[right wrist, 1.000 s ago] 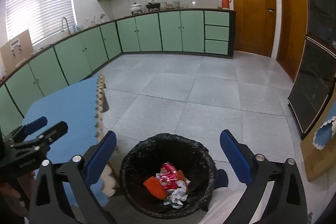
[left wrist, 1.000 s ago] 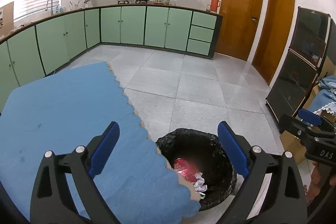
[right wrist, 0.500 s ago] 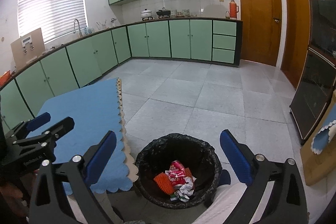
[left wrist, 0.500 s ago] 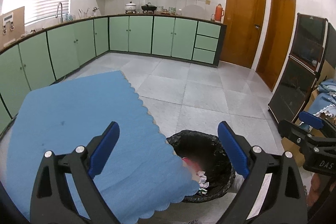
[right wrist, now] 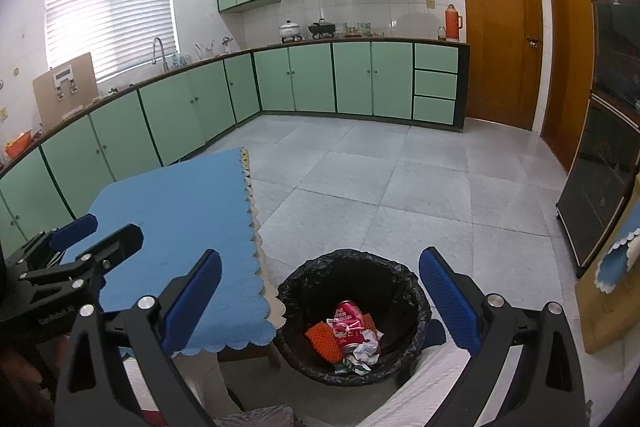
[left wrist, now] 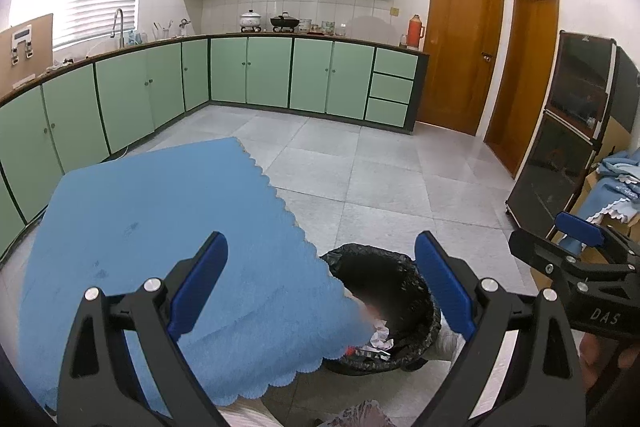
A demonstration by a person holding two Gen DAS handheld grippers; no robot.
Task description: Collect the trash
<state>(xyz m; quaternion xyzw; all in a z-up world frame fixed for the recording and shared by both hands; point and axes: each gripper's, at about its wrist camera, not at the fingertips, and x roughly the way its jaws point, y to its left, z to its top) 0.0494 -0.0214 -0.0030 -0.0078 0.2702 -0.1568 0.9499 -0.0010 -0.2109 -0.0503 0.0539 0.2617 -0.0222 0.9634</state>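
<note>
Both grippers risen, jaws wide and empty, red can (right wrist: 349, 323) clear only from right wrist

From the left tongs (left wrist: 320, 283) we see only part of the black-lined round trash bin (left wrist: 404, 279): the scalloped blue tablecloth on the table (left wrist: 160, 227) covers its near-left side, and the red thing inside is a blur. Our right tongs (right wrist: 320, 291) have their handles cut by the lower edge. Small items on the far green-cabinet counter (right wrist: 352, 29) are too tiny to tell.
</note>
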